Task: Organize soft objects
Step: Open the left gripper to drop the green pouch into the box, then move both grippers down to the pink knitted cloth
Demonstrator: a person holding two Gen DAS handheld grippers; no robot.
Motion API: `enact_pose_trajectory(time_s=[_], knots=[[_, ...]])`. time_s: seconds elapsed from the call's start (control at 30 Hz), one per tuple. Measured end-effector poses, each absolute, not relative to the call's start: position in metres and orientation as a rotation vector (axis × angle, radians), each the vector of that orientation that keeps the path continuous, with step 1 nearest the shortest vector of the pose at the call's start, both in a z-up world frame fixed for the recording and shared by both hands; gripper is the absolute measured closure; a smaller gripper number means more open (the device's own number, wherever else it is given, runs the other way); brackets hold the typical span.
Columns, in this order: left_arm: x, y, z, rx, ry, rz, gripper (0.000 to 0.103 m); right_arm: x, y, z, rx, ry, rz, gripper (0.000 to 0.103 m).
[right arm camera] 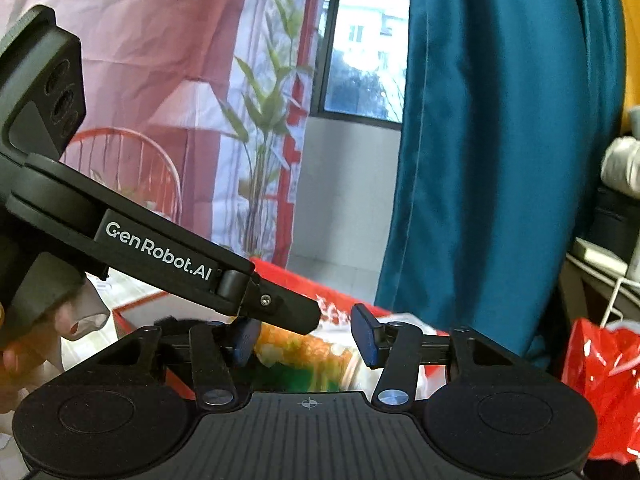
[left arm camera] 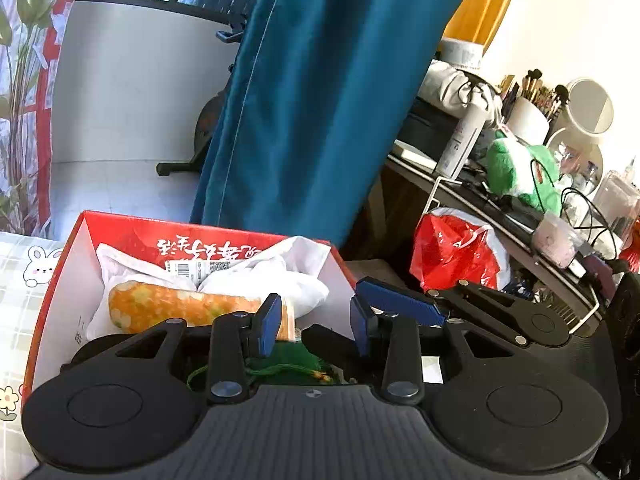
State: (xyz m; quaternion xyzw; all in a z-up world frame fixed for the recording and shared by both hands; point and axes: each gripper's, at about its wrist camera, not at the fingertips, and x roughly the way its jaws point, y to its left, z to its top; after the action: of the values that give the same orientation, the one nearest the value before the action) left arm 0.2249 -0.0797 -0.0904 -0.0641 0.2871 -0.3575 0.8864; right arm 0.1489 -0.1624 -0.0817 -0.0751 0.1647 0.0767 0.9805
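The left claw [left arm camera: 314, 330] hangs over the red box [left arm camera: 132, 236], its fingers parted and empty. Inside the box an orange flowered soft roll [left arm camera: 176, 306] lies against white cloth [left arm camera: 272, 276], with a green soft piece [left arm camera: 288, 368] below the fingers. The right claw [right arm camera: 306, 340] hovers beside it, also spread apart, gripping nothing.

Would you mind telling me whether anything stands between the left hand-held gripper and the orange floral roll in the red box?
Nothing visible blocks it. The left hand-held gripper is open just above the red box, and the orange floral roll lies right ahead of its left finger on a white bag. The right hand-held gripper sits off to the side.
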Motion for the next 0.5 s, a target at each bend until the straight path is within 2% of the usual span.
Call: enact_pose_trajectory(time_s=[0.07,0.3,0.5], knots=[[0.226,-0.079,-0.093,-0.122,0.601,-0.732,0.063,0.151,-0.162,-0.086,-0.152,0.346,0.143,0.061],[0.228,-0.069,-0.100,-0.075,0.606,-0.654,0.051,0.155,-0.170,-0.101,-0.140,0.412,0.082,0.061],[0.223,-0.053,-0.106,-0.019,0.609,-0.589,0.049,0.144,-0.178,-0.116,-0.096,0.458,0.051,0.061]])
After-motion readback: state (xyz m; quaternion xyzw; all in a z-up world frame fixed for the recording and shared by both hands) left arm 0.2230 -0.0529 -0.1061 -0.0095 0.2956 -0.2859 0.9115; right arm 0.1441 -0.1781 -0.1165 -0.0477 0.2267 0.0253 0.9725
